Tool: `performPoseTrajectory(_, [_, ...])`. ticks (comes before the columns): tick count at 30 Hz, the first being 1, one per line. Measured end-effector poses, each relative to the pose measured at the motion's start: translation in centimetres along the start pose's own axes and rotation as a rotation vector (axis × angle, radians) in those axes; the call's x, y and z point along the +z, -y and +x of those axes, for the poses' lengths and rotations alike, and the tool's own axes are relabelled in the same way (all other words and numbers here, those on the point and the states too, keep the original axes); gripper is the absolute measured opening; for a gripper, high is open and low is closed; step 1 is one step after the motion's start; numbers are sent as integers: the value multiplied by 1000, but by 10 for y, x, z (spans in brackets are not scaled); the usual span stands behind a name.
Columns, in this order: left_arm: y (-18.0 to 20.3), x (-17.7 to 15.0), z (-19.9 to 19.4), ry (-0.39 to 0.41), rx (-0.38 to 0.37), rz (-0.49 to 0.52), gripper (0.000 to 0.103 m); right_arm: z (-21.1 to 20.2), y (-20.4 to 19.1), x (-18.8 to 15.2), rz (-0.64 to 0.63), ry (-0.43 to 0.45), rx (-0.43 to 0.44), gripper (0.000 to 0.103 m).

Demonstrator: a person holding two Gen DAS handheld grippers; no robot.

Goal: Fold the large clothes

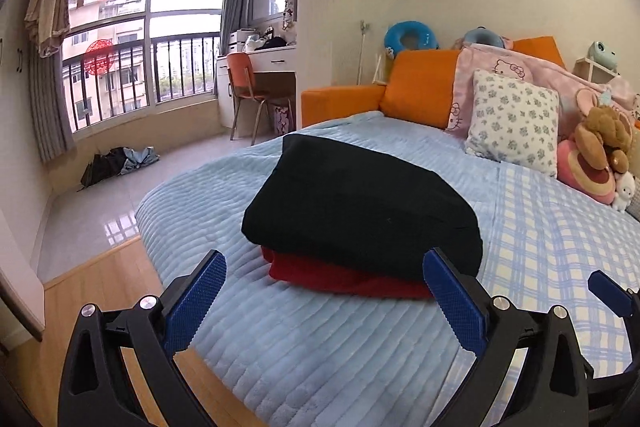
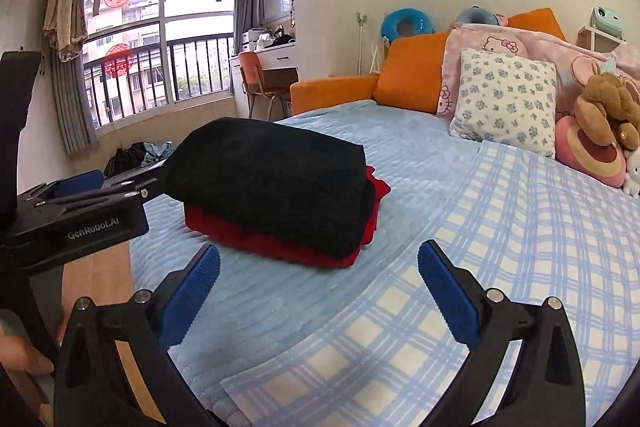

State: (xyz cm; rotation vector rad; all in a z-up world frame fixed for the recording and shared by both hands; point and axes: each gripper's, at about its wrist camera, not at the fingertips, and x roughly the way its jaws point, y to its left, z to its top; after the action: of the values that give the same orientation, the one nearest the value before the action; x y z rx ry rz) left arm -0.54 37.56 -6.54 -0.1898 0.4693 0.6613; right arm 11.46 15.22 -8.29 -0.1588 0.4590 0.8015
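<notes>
While we hold both tongs low over the bed (image 1: 320,347), a folded black garment (image 1: 360,211) lies ahead of them, a thick, soft, rounded slab with a matte knit surface. It sits on top of a folded red garment (image 1: 344,277) whose edge shows beneath it as a thin, fuzzy strip.

From the left tongs (image 1: 328,307) the stack lies straight ahead, just beyond the fingertips and centred between them. Their two blue, finely ribbed pads (image 1: 194,303) stand wide apart and hold nothing. From the right tongs (image 2: 320,301) the stack lies ahead and a little to the left, clear of the tips; these pads (image 2: 450,301) also stand apart with nothing between them. In the right view we see the left tongs (image 2: 96,193) from the side, reaching in close to the near left end of the black garment; whether they touch it we cannot tell.

Under the stack we see a pale blue plush blanket (image 2: 280,291) quilted in ridged bands, and to the right of it a flat blue-and-white checked sheet (image 2: 520,267). Bare blanket lies between the tongs and the stack. The bed's edge curves away on the left above a wooden floor (image 1: 100,283). Far ahead to the right, a flower-printed pillow (image 1: 514,119) and plush toys (image 1: 600,151) stand well apart from the stack.
</notes>
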Motion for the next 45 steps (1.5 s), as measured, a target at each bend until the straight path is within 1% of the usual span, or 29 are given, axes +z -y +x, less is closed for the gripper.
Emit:
performPoseTrajectory(2, [-2, -1, 2, -4, 9, -2, 100, 2, -2, -3, -4, 3, 0, 98])
performPoseTrajectory(5, [-6, -2, 5, -8, -8, -31, 100, 3, -5, -6, -15, 13, -1, 98])
performPoseTrajectory(7, [-4, -1, 7, -1, 1, -32, 100, 3, -6, -7, -25, 27, -8, 98])
performPoseTrajectory(13, [6, -2, 4, 42, 38, 28, 100, 4, -10, -13, -36, 51, 1, 98])
performPoseTrajectory(16, [10, -4, 2, 55, 22, 42, 100, 6, -13, -18, -49, 55, 1, 98])
performPoseTrajectory(19, [15, -8, 4, 58, 32, 65, 100, 9, -15, -23, -55, 45, 1, 98])
performPoseTrajectory(20, [16, -10, 5, 56, 24, 68, 100, 10, -15, -24, -54, 44, 0, 98])
performPoseTrajectory(24, [18, -17, 7, 53, 4, 69, 100, 13, -9, -29, -48, 38, -5, 98])
performPoseTrajectory(30, [19, -25, 9, 48, -1, 64, 100, 17, -1, -34, -36, 33, -14, 98])
performPoseTrajectory(33, [21, -34, 6, 57, 29, 64, 100, 20, 0, -35, -44, 32, -23, 98])
performPoseTrajectory(36, [21, -43, 1, 87, 121, 87, 100, 21, 1, -36, -48, 37, -35, 98])
performPoseTrajectory(38, [20, -48, 2, 85, 142, 102, 100, 22, 2, -36, -49, 40, -35, 98])
performPoseTrajectory(40, [18, -51, 4, 66, 142, 108, 100, 23, 3, -36, -46, 41, -39, 98])
performPoseTrajectory(43, [11, -58, 4, 37, 117, 99, 100, 22, 3, -36, -47, 45, -42, 98])
performPoseTrajectory(45, [10, -61, 3, 34, 113, 102, 100, 22, 4, -35, -41, 50, -42, 98])
